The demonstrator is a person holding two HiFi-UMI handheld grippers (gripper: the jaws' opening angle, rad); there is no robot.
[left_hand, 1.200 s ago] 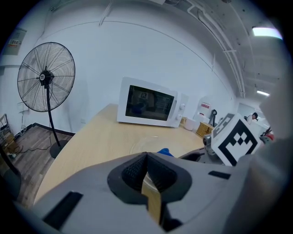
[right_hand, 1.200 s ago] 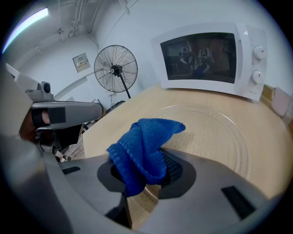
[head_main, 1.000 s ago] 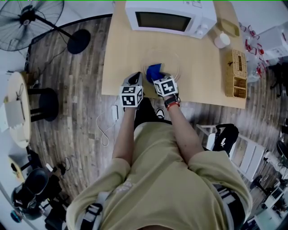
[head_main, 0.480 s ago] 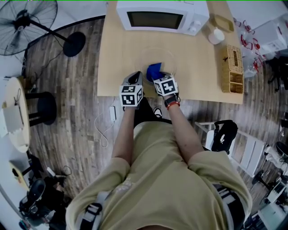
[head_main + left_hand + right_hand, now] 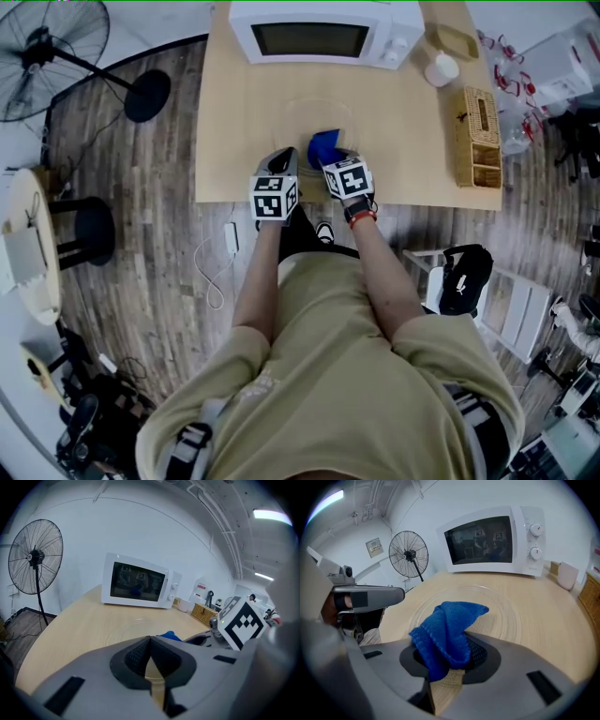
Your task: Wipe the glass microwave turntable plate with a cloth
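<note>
The clear glass turntable plate (image 5: 309, 117) lies flat on the wooden table in front of the microwave (image 5: 314, 37); it also shows in the left gripper view (image 5: 125, 626) and the right gripper view (image 5: 508, 616). My right gripper (image 5: 332, 157) is shut on a bunched blue cloth (image 5: 324, 144), which sits over the plate's near rim. In the right gripper view the cloth (image 5: 447, 630) bulges up out of that gripper (image 5: 451, 660). My left gripper (image 5: 285, 156) hovers at the plate's near-left edge. Its jaws (image 5: 150, 641) are shut with nothing between them.
A wicker basket (image 5: 476, 136) stands at the table's right side, a white cup (image 5: 441, 68) beside the microwave. A standing fan (image 5: 56, 47) is on the floor to the left. The table's front edge (image 5: 234, 199) runs just under the grippers.
The head camera has shifted, so the table sits a little higher and further left in the picture. Both grippers and the cloth stay at the plate's near edge.
</note>
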